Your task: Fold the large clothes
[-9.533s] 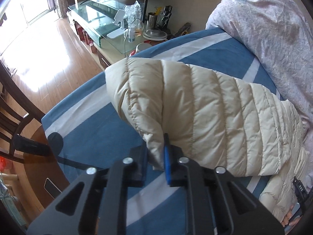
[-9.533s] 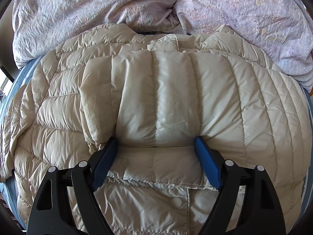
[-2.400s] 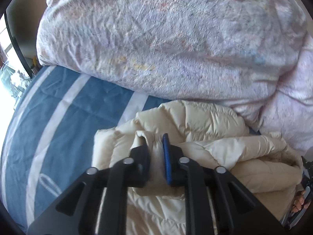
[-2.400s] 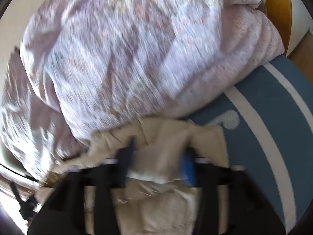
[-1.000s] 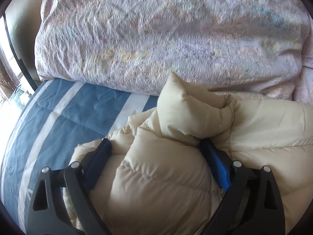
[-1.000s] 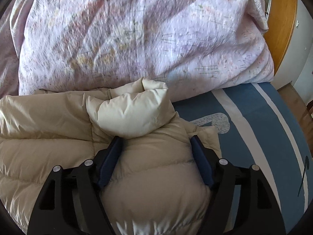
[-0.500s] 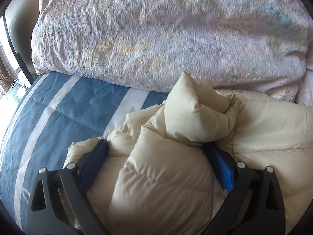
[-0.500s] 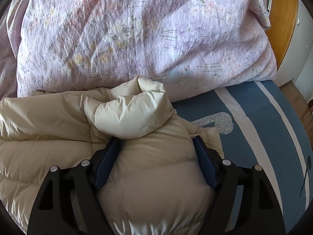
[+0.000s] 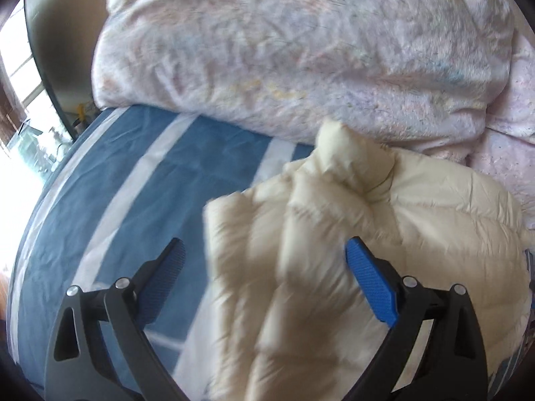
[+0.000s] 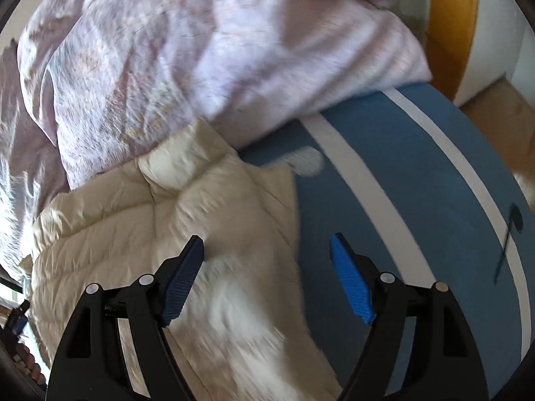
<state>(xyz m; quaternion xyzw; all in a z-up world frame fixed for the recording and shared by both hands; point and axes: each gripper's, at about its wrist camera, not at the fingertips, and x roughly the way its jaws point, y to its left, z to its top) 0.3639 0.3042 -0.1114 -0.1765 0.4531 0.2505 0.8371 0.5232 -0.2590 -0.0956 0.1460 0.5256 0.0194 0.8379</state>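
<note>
Hovering clear now: your left gripper (image 9: 264, 277) has its jaws spread wide with nothing pinched, and your right gripper (image 10: 267, 267) is the same, released and gripping nothing. Half a second ago both sets of pads hugged the folded edge of the jacket (image 9: 351, 250); now they've drawn back and off it, so that fold looks set down and finished. The cream jacket lies bundled on the blue striped bedspread (image 9: 140, 200), one puffy corner poking up at the far side, just against the lilac duvet (image 9: 301, 50).

Room to move: on your left there's open bedspread running out to the bed's edge by the bright window. On your right, bare bedspread (image 10: 418, 183) runs out to its rounded edge, with wood floor beyond. The far side is blocked by the duvet (image 10: 200, 50), so pull any next fold toward yourself.
</note>
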